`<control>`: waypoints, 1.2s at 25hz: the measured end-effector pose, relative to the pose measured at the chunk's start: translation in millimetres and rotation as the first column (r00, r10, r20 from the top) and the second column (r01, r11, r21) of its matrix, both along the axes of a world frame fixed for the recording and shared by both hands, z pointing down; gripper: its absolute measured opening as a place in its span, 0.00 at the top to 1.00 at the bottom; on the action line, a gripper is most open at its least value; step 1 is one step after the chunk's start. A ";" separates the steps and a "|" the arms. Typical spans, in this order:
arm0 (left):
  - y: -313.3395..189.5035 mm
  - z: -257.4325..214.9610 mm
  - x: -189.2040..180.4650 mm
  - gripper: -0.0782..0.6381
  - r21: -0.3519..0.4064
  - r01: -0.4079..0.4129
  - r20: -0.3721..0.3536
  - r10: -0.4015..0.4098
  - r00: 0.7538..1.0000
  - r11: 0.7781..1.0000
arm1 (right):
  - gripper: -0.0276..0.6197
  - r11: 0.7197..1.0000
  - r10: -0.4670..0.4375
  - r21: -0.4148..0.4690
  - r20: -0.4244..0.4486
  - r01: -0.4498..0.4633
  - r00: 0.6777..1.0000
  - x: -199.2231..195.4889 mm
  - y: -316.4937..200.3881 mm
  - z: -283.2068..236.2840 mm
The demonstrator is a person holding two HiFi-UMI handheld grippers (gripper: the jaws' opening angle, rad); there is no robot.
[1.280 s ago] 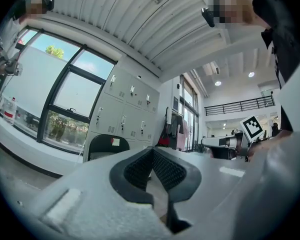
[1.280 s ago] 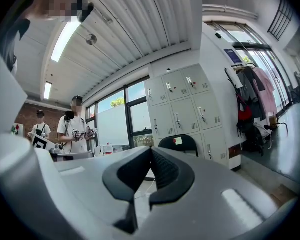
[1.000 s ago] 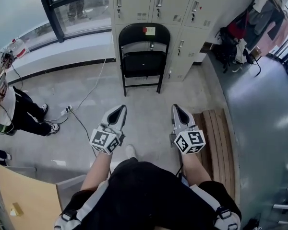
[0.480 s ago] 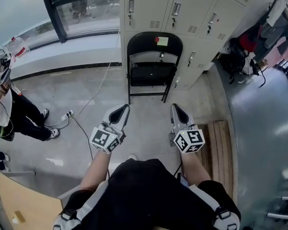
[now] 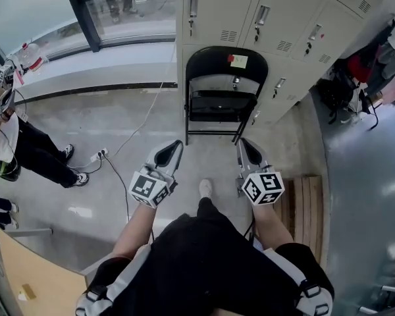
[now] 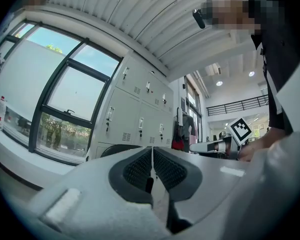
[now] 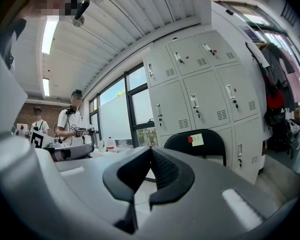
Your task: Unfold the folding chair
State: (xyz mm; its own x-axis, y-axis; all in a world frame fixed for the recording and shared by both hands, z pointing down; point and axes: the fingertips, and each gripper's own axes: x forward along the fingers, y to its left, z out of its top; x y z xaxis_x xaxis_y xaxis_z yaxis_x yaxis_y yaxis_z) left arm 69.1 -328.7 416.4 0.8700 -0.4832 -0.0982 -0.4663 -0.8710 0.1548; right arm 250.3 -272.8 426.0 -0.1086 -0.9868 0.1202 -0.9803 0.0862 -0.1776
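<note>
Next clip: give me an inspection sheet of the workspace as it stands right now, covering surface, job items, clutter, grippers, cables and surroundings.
Surface: grey floor, darker and glossy at the right.
Job's things: black folding chair stands in front of the lockers, with a paper note on its backrest; nothing touches it.
Clutter: wooden slatted board on the floor at the right; bags and clothes beyond it.
Grippers: left gripper and right gripper both shut, empty, short of the chair.
Cables: white cable runs from a power strip towards the window wall.
Surroundings: windows; another person at the left.
</note>
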 end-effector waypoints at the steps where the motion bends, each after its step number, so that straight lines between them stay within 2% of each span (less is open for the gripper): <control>1: -9.7 0.4 3.6 0.88 0.006 0.014 0.001 -0.014 1.000 1.000 | 0.95 1.000 -0.011 0.003 0.000 0.011 1.000 4.7 -11.9 1.0; 9: -90.5 -13.5 53.1 0.88 0.035 0.071 -0.022 -0.070 0.997 0.997 | 0.95 0.997 -0.059 0.057 0.005 0.058 0.998 62.0 -108.3 -14.3; 15: -129.5 -13.6 71.3 0.88 0.039 0.123 -0.003 -0.123 0.992 0.992 | 0.95 0.990 -0.135 0.048 0.014 0.134 0.991 71.7 -163.3 -12.5; 20: -154.1 -4.2 89.2 0.88 0.022 0.160 0.010 -0.161 0.987 0.987 | 0.95 0.989 -0.150 0.017 0.013 0.150 0.989 89.8 -180.9 -2.6; 25: -172.0 3.8 102.3 0.88 0.013 0.154 0.041 -0.154 0.987 0.988 | 0.95 0.990 -0.141 -0.005 0.019 0.142 0.990 100.6 -191.4 9.0; 30: -189.2 8.7 106.8 0.88 0.005 0.136 0.043 -0.136 0.990 0.991 | 0.95 0.992 -0.111 -0.057 0.049 0.113 0.993 107.7 -206.1 30.8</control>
